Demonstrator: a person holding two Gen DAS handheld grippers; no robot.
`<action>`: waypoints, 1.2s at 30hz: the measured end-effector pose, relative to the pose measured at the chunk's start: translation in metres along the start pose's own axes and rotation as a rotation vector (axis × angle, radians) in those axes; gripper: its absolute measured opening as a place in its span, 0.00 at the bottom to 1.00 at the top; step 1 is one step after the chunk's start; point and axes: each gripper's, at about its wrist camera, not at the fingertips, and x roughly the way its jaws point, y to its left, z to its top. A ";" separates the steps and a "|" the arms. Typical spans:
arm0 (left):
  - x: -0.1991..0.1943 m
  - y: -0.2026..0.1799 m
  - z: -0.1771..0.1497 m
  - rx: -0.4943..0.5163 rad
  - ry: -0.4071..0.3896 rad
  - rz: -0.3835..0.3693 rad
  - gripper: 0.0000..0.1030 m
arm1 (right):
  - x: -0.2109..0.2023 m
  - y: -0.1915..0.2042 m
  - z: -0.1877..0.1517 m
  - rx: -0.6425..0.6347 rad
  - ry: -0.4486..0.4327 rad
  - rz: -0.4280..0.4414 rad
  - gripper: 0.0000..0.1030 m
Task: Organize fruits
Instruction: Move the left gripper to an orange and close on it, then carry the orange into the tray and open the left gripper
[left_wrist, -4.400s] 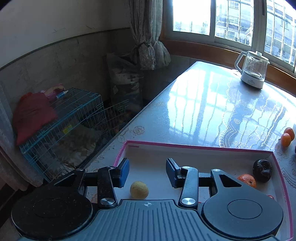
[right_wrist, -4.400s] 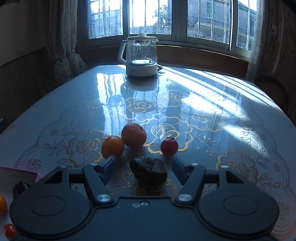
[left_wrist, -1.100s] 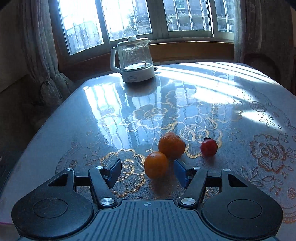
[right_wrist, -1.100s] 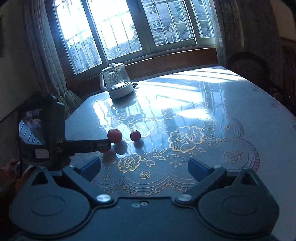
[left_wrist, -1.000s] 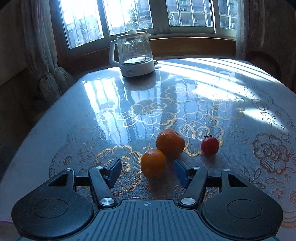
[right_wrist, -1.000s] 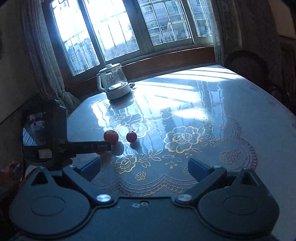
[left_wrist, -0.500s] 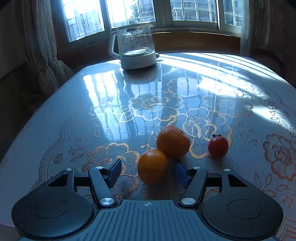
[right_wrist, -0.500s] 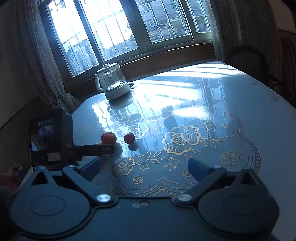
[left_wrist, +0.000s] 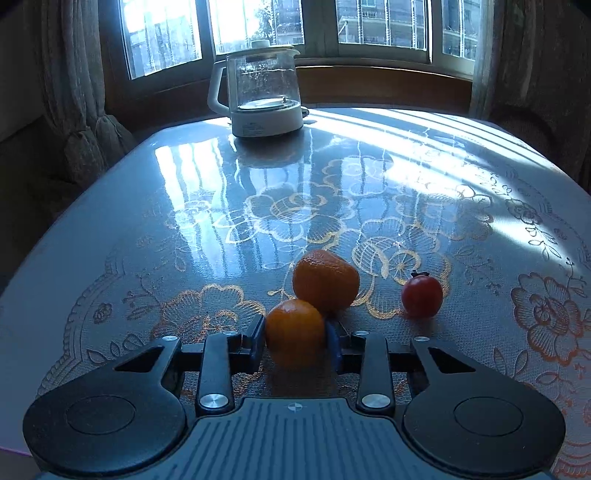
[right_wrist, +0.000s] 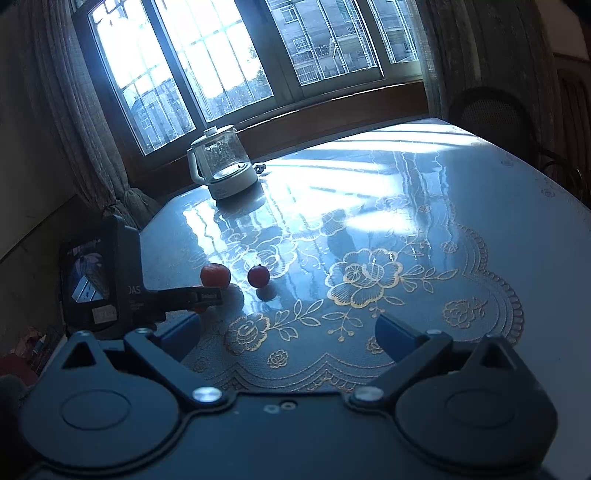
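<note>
A small orange (left_wrist: 294, 332) lies on the table between the fingers of my left gripper (left_wrist: 294, 341). The jaws are closing, and both blue pads touch its sides. Just behind it and touching it sits a larger orange (left_wrist: 325, 280), with a red cherry tomato (left_wrist: 422, 296) apart to the right. In the right wrist view the left gripper (right_wrist: 210, 297) reaches in from the left toward the larger orange (right_wrist: 215, 275) and the tomato (right_wrist: 258, 276); its finger hides most of the small orange. My right gripper (right_wrist: 288, 328) hangs open over the flowered tablecloth with nothing between its fingers.
A glass kettle (left_wrist: 258, 92) on a white base stands at the far edge of the glossy table (left_wrist: 406, 166), below the windows. Curtains hang at both sides. A dark chair back (right_wrist: 491, 110) stands beyond the table's right edge.
The left jaws, wide apart around the small orange half a second ago, have closed in onto its sides. The right gripper has stayed open.
</note>
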 end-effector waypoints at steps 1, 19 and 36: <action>-0.001 0.000 -0.001 0.004 -0.006 0.002 0.34 | 0.000 0.000 0.000 0.001 0.000 -0.001 0.98; -0.088 0.050 -0.024 -0.070 -0.086 -0.041 0.33 | 0.005 0.010 0.004 -0.015 0.004 0.011 0.98; -0.132 0.226 -0.116 -0.217 0.040 0.251 0.33 | 0.064 0.077 0.004 -0.133 0.075 0.092 0.98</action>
